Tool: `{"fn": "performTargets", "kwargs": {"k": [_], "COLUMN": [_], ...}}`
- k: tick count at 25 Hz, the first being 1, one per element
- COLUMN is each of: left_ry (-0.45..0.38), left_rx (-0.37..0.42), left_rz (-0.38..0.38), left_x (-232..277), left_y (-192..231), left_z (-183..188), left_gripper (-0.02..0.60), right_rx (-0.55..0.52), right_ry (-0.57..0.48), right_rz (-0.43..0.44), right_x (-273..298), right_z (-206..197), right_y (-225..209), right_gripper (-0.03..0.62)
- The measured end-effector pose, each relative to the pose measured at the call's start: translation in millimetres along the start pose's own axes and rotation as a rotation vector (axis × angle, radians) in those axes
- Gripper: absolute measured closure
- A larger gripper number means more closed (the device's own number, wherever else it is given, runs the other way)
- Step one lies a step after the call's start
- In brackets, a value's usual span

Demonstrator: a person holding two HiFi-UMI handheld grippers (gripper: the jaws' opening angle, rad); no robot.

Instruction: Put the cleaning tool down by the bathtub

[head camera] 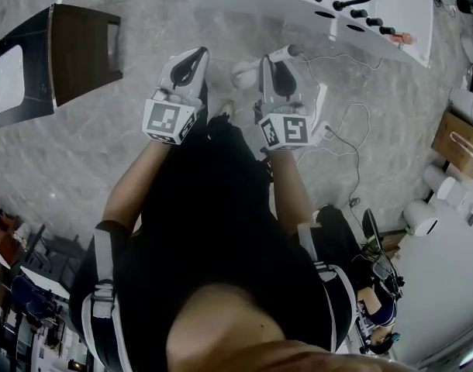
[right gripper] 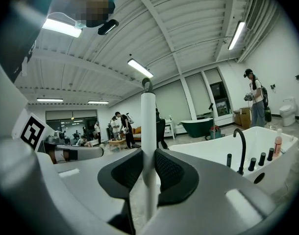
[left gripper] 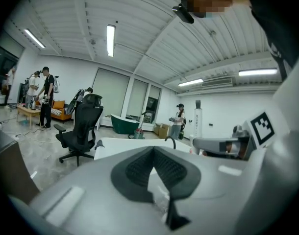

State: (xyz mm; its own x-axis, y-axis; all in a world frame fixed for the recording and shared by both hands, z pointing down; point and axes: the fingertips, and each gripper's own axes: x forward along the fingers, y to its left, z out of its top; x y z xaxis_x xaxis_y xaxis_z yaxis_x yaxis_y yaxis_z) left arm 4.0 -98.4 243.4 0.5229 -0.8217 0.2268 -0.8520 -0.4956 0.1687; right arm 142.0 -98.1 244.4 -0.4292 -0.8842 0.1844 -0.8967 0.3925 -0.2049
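The cleaning tool is a white rod-handled tool (right gripper: 148, 126) with a ring at its end, standing upright between my right gripper's (right gripper: 148, 155) pads. The right gripper is shut on its handle. In the head view the right gripper (head camera: 269, 60) holds the tool (head camera: 281, 53) just in front of the white bathtub (head camera: 298, 2), above the grey floor. My left gripper (head camera: 196, 54) hangs beside it to the left. Its jaws (left gripper: 153, 151) meet at the tips with nothing in them. The bathtub (right gripper: 260, 146) has a black tap (right gripper: 240, 148) at its rim.
A dark cabinet (head camera: 77, 53) stands at the left. Cables (head camera: 349, 134) and a white power strip (head camera: 322, 103) lie on the floor to the right, near a cardboard box (head camera: 457, 142). A black office chair (left gripper: 83, 126), a green tub (left gripper: 124, 124) and several people are farther off.
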Motion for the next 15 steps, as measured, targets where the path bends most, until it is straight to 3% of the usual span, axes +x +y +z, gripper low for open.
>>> {"fn": "performTargets", "kwargs": {"k": [8,15], "left_ry": [0.023,0.050], "left_rx": [-0.029,-0.057], "left_rz": [-0.015,-0.009], "left_x": [59,107], "left_y": [52,92], "left_z": [-41,-100], "left_gripper": [0.573,0.573], "right_rx": [-0.039,-0.032], "right_ry": [0.041,0.085], "right_rz": [0.021,0.026], "right_x": [78,139], "right_z": [-48,-120], "right_y": [-18,-46], "right_gripper": [0.513,0.513]}}
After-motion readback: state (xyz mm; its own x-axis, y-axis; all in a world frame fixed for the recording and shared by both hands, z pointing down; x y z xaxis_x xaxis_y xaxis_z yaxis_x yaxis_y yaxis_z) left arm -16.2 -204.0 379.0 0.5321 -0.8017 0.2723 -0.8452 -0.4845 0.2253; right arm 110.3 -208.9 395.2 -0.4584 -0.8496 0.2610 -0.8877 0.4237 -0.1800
